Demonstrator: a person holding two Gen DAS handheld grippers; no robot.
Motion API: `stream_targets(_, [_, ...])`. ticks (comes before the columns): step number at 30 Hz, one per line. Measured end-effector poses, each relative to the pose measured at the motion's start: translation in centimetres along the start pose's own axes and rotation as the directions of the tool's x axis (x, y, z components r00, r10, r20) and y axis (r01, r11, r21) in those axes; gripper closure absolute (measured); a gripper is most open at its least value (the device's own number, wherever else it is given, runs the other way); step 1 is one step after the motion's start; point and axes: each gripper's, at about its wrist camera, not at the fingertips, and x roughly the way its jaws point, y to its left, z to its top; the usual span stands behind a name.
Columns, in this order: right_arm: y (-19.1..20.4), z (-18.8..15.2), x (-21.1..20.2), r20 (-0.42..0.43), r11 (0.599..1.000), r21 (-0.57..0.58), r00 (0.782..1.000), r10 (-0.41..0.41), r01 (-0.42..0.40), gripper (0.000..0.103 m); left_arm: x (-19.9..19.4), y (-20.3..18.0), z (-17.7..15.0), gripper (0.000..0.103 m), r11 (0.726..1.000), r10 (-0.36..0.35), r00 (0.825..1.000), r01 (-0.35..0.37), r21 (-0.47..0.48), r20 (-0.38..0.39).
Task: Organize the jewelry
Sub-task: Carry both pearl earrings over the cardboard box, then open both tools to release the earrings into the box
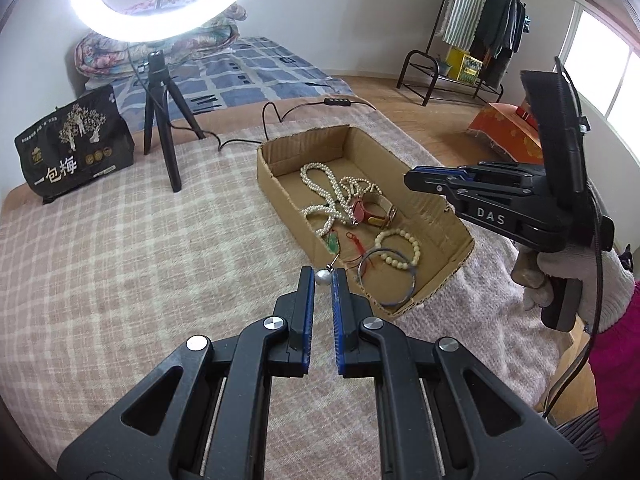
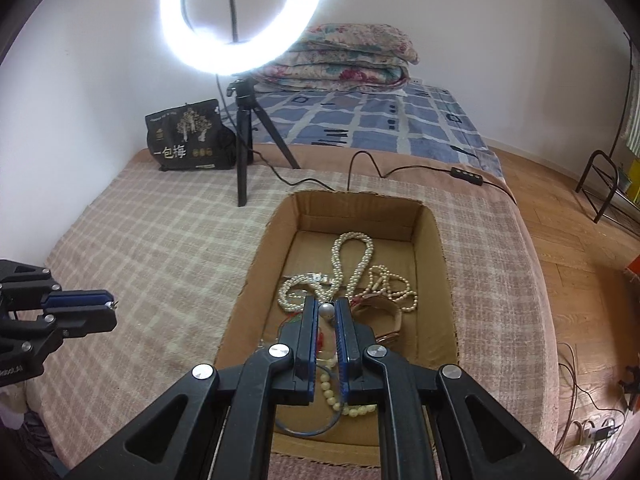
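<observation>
A shallow cardboard box (image 1: 436, 208) sits on the checked blanket and holds pearl necklaces (image 1: 320, 188), a red watch (image 1: 370, 210), a cream bead bracelet (image 1: 400, 248), a metal bangle (image 1: 386, 280) and a green pendant (image 1: 333, 243). My left gripper (image 1: 323, 276) is shut on a silver ball earring (image 1: 322, 277), held just left of the box's near corner. My right gripper (image 2: 326, 310) is shut on another silver ball earring (image 2: 327, 311) above the box (image 2: 432, 240). The right gripper shows in the left wrist view (image 1: 416, 180); the left gripper shows in the right wrist view (image 2: 110, 308).
A ring light on a black tripod (image 1: 160, 120) and a black snack bag (image 1: 74, 140) stand at the blanket's far side, with a cable (image 1: 276, 110) running behind the box. A folded quilt (image 2: 340, 60) lies on the bed. A clothes rack (image 1: 480, 32) stands on the wooden floor.
</observation>
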Motion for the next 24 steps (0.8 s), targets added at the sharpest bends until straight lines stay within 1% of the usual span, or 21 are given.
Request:
stream_targets(5, [-1.4,0.6,0.7,0.005,1.000,0.015,1.000,-0.010,0.010,0.097,0.5,-1.4,0.8,0.096,1.000,-0.009,1.000,0.009,0.015,0.014])
stream_targets(14, [-3.4,1.8,1.6,0.027,0.999,0.049,1.000,-0.007,0.005,0.097,2.1,-3.3,1.2,0.096,0.999,-0.026,1.000,0.026,0.033,0.004])
stream_targets(24, [-4.3,3.2,3.8,0.036,0.997,0.074,0.999,0.007,-0.009,0.097,3.9,-5.2,1.7,0.096,0.998,-0.062,0.998,0.062,0.017,-0.009])
